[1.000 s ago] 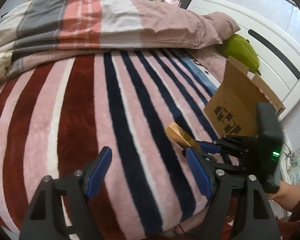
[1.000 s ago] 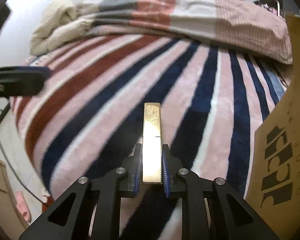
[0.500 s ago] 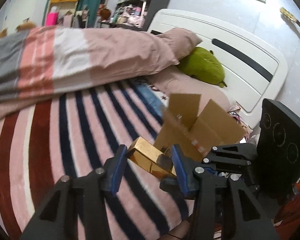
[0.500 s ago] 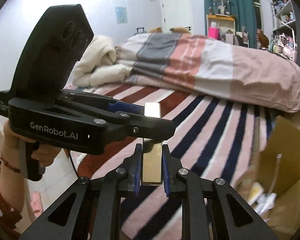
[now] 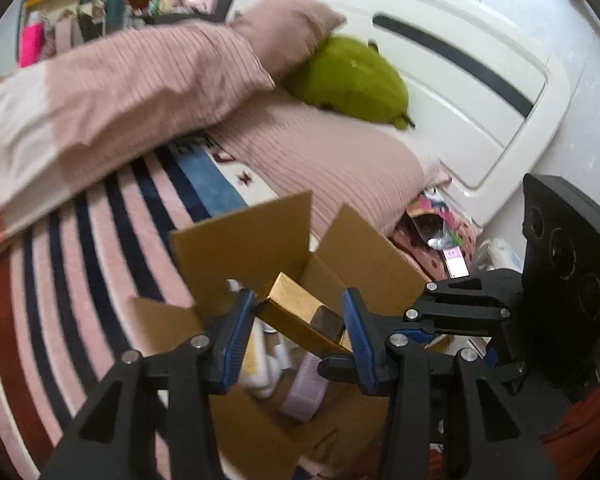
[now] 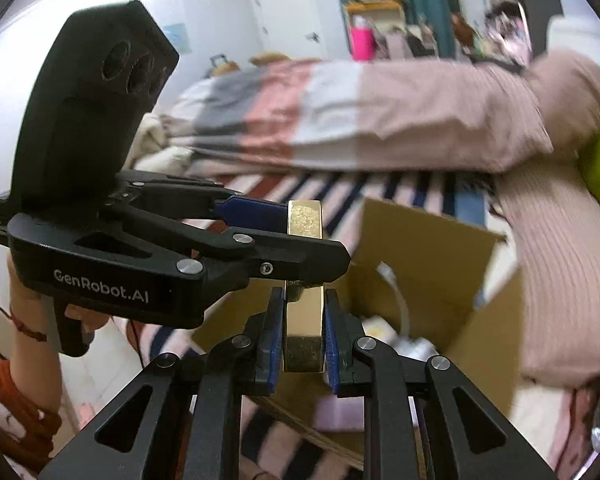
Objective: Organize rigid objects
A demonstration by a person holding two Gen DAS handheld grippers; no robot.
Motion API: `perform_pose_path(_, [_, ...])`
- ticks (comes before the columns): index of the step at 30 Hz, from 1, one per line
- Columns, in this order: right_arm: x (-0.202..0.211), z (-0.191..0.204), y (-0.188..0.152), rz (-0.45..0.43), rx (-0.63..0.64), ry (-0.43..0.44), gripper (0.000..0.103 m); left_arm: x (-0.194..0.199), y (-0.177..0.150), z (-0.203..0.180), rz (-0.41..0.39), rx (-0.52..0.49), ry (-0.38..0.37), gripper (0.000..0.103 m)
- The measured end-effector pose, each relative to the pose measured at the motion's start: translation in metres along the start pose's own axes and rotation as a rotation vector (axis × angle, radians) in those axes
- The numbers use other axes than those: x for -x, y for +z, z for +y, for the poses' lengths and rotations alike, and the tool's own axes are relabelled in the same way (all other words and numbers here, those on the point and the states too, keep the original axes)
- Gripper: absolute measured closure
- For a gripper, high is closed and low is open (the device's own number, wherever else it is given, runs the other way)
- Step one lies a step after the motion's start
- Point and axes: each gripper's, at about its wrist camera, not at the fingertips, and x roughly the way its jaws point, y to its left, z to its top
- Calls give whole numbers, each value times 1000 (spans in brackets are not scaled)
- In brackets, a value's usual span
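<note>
My right gripper (image 6: 298, 340) is shut on a long gold box (image 6: 303, 320) and holds it in the air above an open cardboard box (image 6: 439, 264). The gold box (image 5: 300, 312) also shows in the left wrist view, lying between the blue pads of my left gripper (image 5: 296, 332), which is open around its far end. The pads look close to the gold box; contact cannot be told. The cardboard box (image 5: 252, 240) stands on the striped bed with its flaps up. Inside it lie several pale items (image 5: 303, 384).
A striped blanket (image 5: 80, 248) covers the bed. A pink duvet (image 5: 120, 88), pink pillows (image 5: 331, 160) and a green plush (image 5: 351, 80) lie near the white headboard (image 5: 479, 92). Clutter sits on the floor by the headboard (image 5: 439, 232).
Both grippers have swung toward the headboard. The gold box, still held by the right gripper, has moved from above the blanket to above the open cardboard box. The left gripper's jaws now bracket it.
</note>
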Motion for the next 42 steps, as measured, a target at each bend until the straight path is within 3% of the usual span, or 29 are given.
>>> perform_pose_path(7, [-10,-23,-11,66,2,-109,89,-38,6,-16,107,-9,33,59])
perform_pose_path(8, [-10,-24,-11,68,10,-121,89,-38,5,-17,106,-6,41,55])
perform_pose_path(10, [-10,-24,-11,71,15,-120,89,-35,6,-17,94,-1,55,32])
perform_pose_path(11, [-10,-23,-11,72,15,-120,89,-30,4,-17,77,-5,66,30])
perform_pose_path(13, [-11,-22,-9,70,17,-131,80,-23,2,-17,63,-16,75,29])
perform_pose_path(17, [-11,-20,-7,67,14,-122,73,-1,-4,-16,20,-24,115,22])
perform_pose_path(20, [-11,-15,-6,60,12,-111,60,16,-11,-14,-18,-15,134,20])
perform_pose_path(22, [-8,-11,-3,46,22,-114,43,29,-16,-12,-44,-12,161,18])
perform_pose_path(28, [1,6,7,-3,73,-101,20,73,-36,-1,-144,15,238,10])
perform_pose_path(33, [9,25,13,-72,115,-86,5,107,-58,11,-235,53,346,3])
perform_pose_path(38, [12,39,15,-151,158,-73,4,130,-86,32,-316,123,453,3])
perform_pose_path(42, [13,45,15,-200,154,-56,0,134,-105,47,-336,185,483,3])
